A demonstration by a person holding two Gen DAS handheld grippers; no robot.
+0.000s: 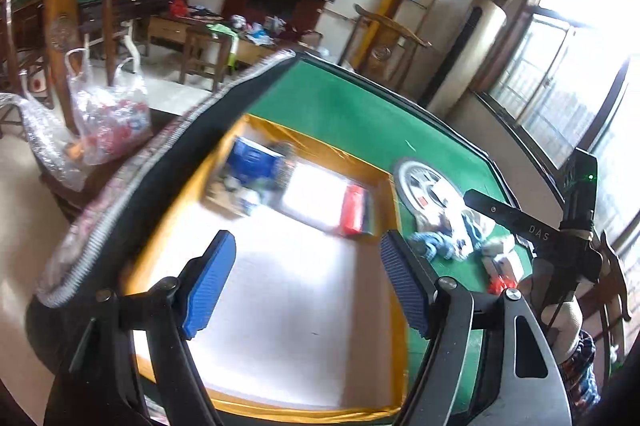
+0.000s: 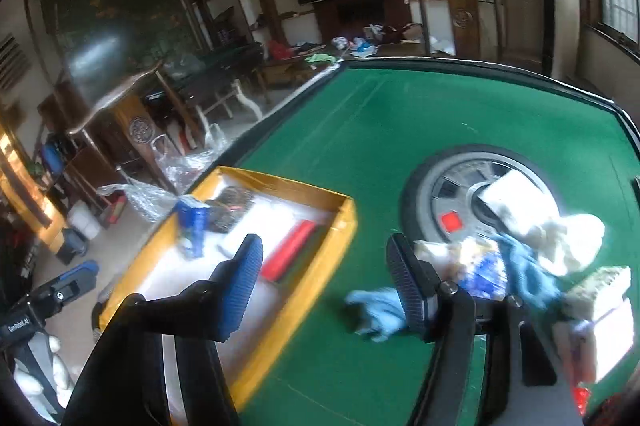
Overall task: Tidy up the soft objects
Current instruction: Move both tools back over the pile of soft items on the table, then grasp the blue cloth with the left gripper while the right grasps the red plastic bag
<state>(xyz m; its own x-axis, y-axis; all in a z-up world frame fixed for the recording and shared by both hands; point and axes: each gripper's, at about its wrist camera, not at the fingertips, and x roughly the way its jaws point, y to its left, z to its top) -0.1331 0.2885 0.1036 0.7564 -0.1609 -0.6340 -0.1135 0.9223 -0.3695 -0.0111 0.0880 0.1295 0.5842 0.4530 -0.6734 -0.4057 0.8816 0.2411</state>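
Observation:
A yellow-rimmed box with a white floor sits on the green table. It holds a blue packet, a red item and a dark item at its far end. My left gripper hangs open over the box's bare near part, nothing between its pads. A pile of soft things lies to the right of the box: light blue cloth, white cloth and a pale block. My right gripper is open and empty above the box's right rim, with a blue cloth scrap by its right finger.
A round grey disc is set into the table's middle, partly under the pile. Beyond the table's left edge stand a wooden chair and a plastic bag of packets. A person's sleeve shows at the lower right of the left wrist view.

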